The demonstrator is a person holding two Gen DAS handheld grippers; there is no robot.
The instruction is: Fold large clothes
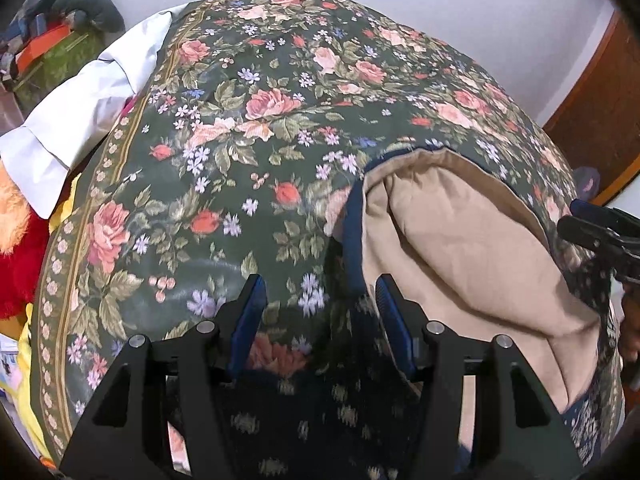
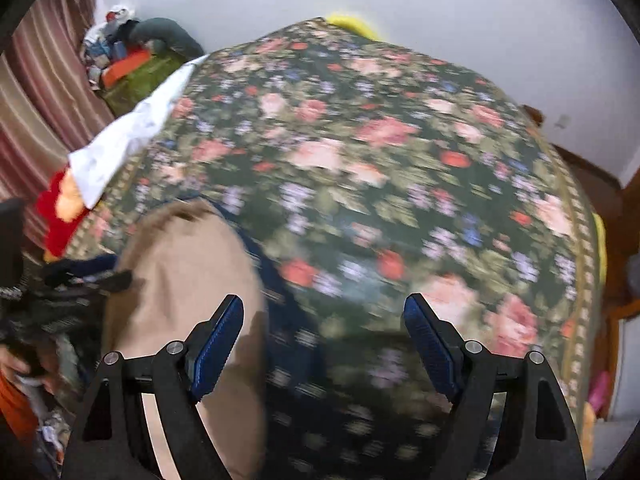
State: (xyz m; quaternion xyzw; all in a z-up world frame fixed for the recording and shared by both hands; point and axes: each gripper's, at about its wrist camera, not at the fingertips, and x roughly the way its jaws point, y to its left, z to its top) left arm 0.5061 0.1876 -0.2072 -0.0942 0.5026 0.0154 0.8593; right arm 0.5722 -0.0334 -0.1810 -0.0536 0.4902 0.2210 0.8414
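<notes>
A large garment with a beige lining and a dark navy patterned outside lies bunched at the near edge of a bed with a green floral cover. My left gripper is open, its jaws on either side of the navy cloth, gripping nothing. My right gripper is open above the garment's navy edge, with the beige lining to its left. The right wrist view is blurred. The right gripper also shows at the right edge of the left wrist view; the left one shows in the right wrist view.
A white cloth hangs over the bed's left side above a red and orange plush thing. A heap of clutter sits at the far left by a striped curtain. A wooden door stands at the right.
</notes>
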